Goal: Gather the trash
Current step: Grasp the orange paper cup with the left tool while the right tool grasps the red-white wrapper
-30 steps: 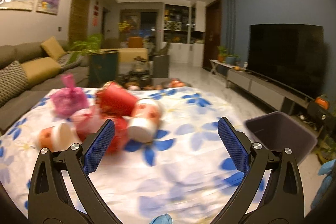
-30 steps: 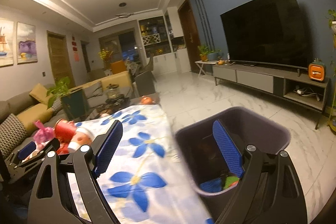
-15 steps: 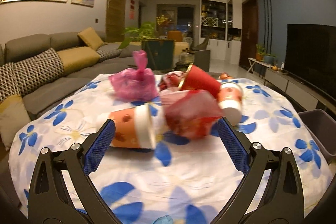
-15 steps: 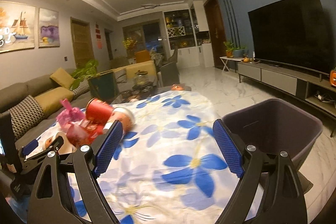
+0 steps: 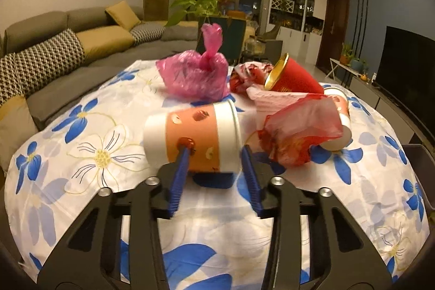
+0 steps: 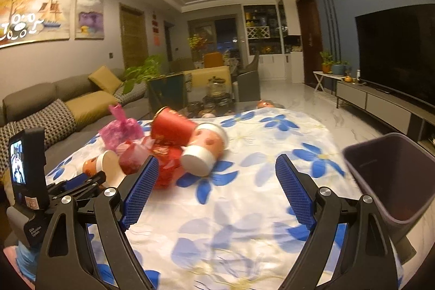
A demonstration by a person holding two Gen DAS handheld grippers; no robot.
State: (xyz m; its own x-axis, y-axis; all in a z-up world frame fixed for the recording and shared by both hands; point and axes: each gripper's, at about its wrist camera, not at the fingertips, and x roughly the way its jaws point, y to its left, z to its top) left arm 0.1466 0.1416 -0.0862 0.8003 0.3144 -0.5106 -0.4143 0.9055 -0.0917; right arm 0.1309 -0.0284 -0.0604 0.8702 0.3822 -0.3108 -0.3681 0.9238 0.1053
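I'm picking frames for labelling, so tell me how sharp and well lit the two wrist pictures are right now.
Left wrist view: dim warm light, orange paper cup between the left gripper fingers sharp, fisheye bending the edges. Right wrist view: same warm cast, trash pile and flowered tablecloth smeared by motion blur, ceiling glare top left.

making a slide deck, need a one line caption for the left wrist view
Left tool closed around a tipped orange-and-white paper cup on the floral tablecloth, beside a pink bag.
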